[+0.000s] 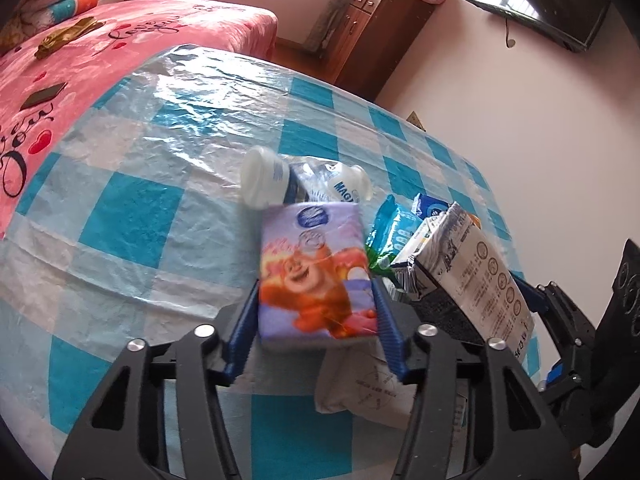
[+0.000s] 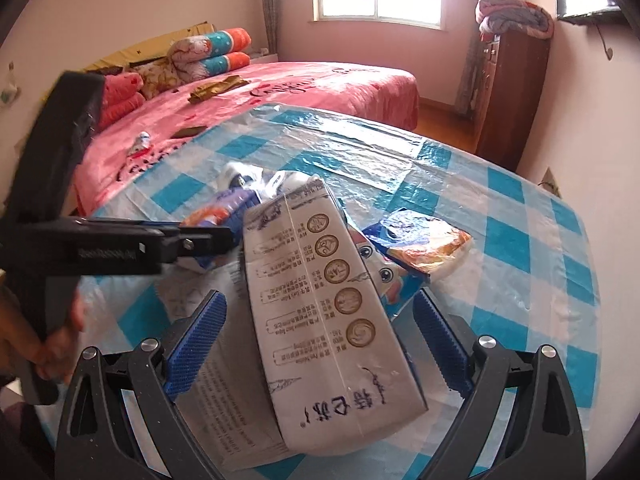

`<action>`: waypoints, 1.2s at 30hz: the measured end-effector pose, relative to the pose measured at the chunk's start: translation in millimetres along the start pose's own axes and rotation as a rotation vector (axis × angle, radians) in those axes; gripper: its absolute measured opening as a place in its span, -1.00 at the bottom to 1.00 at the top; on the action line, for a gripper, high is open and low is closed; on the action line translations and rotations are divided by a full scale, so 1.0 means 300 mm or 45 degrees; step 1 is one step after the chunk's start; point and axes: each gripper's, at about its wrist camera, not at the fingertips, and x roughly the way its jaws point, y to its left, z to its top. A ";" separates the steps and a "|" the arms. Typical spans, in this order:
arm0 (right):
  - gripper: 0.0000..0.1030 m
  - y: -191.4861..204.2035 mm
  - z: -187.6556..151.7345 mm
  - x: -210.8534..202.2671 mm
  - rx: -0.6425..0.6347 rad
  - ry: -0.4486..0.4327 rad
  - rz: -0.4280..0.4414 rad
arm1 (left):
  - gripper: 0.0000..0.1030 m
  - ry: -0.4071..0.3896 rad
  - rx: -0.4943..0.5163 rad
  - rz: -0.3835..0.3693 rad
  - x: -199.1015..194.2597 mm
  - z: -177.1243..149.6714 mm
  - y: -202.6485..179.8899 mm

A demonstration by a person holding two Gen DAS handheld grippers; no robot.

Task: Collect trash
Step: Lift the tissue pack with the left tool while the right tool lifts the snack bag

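- Your left gripper (image 1: 316, 312) has its blue pads against both sides of the purple packet (image 1: 316, 272), clamped on it above the checked tablecloth (image 1: 132, 216).
- Keep that squeeze even; the packet looks soft and could slip.
- Your right gripper (image 2: 318, 344) is spread apart around the grey carton (image 2: 320, 312), pads not touching it.
- Centre the carton before you close.
- More trash, a white bottle (image 1: 264, 180) and wrappers, lies just beyond.
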 end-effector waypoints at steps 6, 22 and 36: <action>0.46 -0.004 -0.014 0.007 0.021 0.012 0.006 | 0.04 -0.008 -0.002 -0.011 -0.007 -0.006 0.008; 0.27 -0.047 -0.047 -0.081 0.208 -0.031 0.025 | 0.03 -0.043 -0.010 -0.035 -0.084 -0.042 0.032; 0.27 -0.034 -0.108 -0.170 0.344 -0.071 0.073 | 0.03 -0.074 -0.029 -0.055 -0.169 -0.096 0.076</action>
